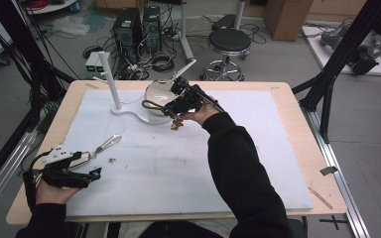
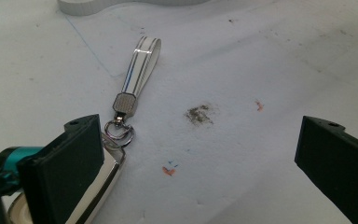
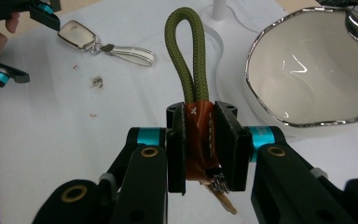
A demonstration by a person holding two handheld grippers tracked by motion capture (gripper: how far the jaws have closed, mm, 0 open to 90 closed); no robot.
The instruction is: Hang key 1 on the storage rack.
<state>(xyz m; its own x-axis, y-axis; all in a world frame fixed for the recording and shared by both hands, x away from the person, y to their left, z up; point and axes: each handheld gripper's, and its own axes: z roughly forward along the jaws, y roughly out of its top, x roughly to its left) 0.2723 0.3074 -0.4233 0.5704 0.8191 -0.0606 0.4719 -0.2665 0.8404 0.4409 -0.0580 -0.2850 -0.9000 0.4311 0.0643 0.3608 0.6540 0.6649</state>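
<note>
Right gripper [image 3: 199, 144] jaws pinch a rope keychain [image 3: 192, 84]; left gripper [image 2: 191, 163] jaws spread; bowl [image 3: 307, 60] seemingly empty.

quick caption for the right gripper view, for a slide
Right claw shut on the brown leather tab of an olive rope-loop keychain, beside a silver-rimmed white bowl.

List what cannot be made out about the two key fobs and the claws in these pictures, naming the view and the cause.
- Olive cord fob: its brown leather sleeve is mostly covered by the shut right claw in the right gripper view; its key is cut off below.
- Striped strap fob: its metal tag sits behind the left claw in the left gripper view.
- High view: both fobs too small for detail.
</note>
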